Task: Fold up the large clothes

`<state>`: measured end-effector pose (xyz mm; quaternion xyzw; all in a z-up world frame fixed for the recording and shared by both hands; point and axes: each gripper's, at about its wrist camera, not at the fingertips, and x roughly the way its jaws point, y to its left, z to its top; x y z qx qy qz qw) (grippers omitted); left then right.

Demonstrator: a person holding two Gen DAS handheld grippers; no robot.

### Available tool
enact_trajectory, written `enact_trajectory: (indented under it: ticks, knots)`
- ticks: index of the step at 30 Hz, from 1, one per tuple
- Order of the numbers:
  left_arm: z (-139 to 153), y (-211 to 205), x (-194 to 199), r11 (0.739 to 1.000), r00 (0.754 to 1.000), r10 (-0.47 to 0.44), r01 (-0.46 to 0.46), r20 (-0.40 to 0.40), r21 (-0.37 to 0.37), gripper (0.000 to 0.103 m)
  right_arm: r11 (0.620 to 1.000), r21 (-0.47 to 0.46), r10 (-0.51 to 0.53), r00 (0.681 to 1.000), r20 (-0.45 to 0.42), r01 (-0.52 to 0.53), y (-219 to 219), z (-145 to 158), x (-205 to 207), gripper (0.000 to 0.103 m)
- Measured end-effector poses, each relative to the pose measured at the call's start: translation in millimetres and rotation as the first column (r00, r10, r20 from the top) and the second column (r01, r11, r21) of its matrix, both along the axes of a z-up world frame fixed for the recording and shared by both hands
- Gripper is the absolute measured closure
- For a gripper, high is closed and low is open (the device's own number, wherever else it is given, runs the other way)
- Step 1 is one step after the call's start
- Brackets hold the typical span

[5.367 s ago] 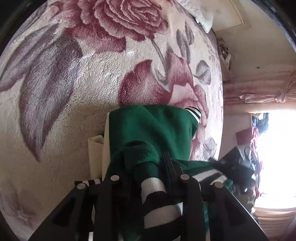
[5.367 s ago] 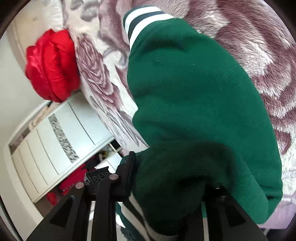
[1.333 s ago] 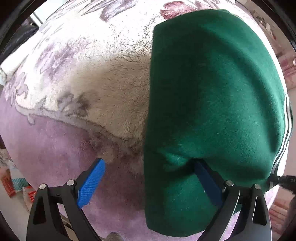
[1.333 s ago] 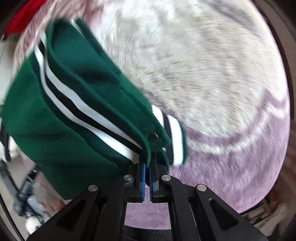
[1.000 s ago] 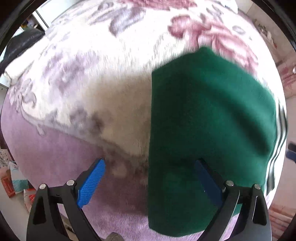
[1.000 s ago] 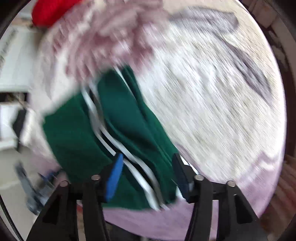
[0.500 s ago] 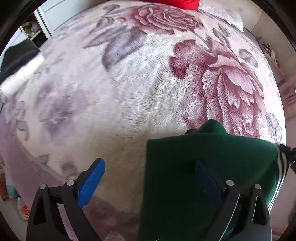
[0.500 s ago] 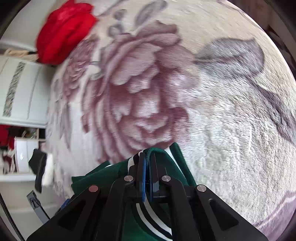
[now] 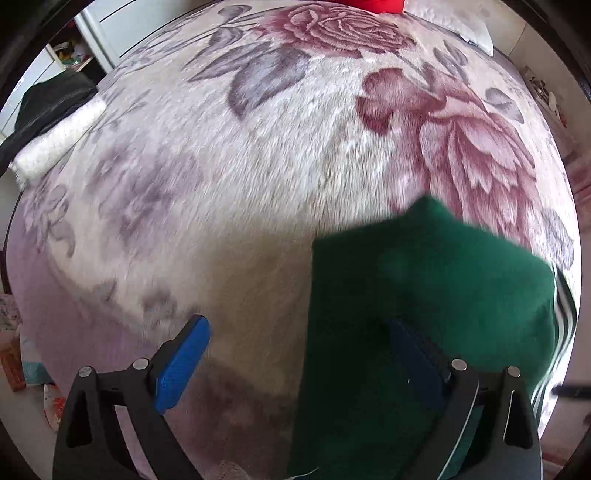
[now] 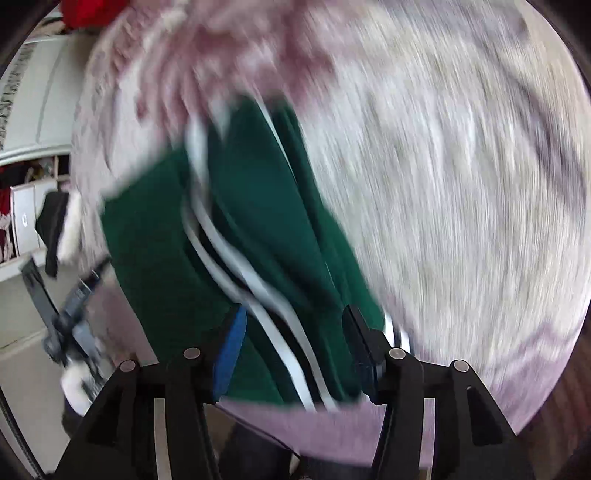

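Observation:
A dark green garment (image 9: pixel 424 295) with white and black stripes lies folded on the floral plush blanket (image 9: pixel 258 166). My left gripper (image 9: pixel 299 354) stands wide open just above it. Its right finger (image 9: pixel 417 354) is over the green cloth, its left finger (image 9: pixel 181 362) is over bare blanket, and the garment's left edge runs between them. The right wrist view is blurred. There my right gripper (image 10: pixel 295 347) has its jaws opening, and the garment's striped edge (image 10: pixel 258 295) lies between and beneath the pads, which do not press on it.
A red bundle (image 9: pixel 369 3) and a white pillow (image 9: pixel 461 26) lie at the bed's far end. A rolled white and black item (image 9: pixel 55 136) rests at the left edge. White cupboards (image 10: pixel 33 110) and floor clutter stand beyond the bed's side.
My right gripper, shut on the striped edge half a second ago, now has its jaws apart and has swung quickly over the garment. My left gripper stayed open and shifted slightly.

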<state>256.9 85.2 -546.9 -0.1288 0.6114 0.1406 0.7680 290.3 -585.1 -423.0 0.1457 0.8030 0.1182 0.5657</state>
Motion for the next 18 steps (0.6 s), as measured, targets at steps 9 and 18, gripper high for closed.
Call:
enact_trajectory:
  ticks: [9, 18]
  knots:
    - [-14, -25, -64, 1.0, 0.995, 0.008, -0.009, -0.103, -0.007, 0.003, 0.971, 0.023, -0.235, 0.97, -0.063, 0.237, -36, -48, -74, 0.066]
    - [-27, -53, -71, 0.999, 0.991, -0.03, 0.026, -0.134, -0.03, 0.003, 0.918, -0.155, -0.362, 0.931, 0.045, 0.364, -88, -9, -102, 0.103]
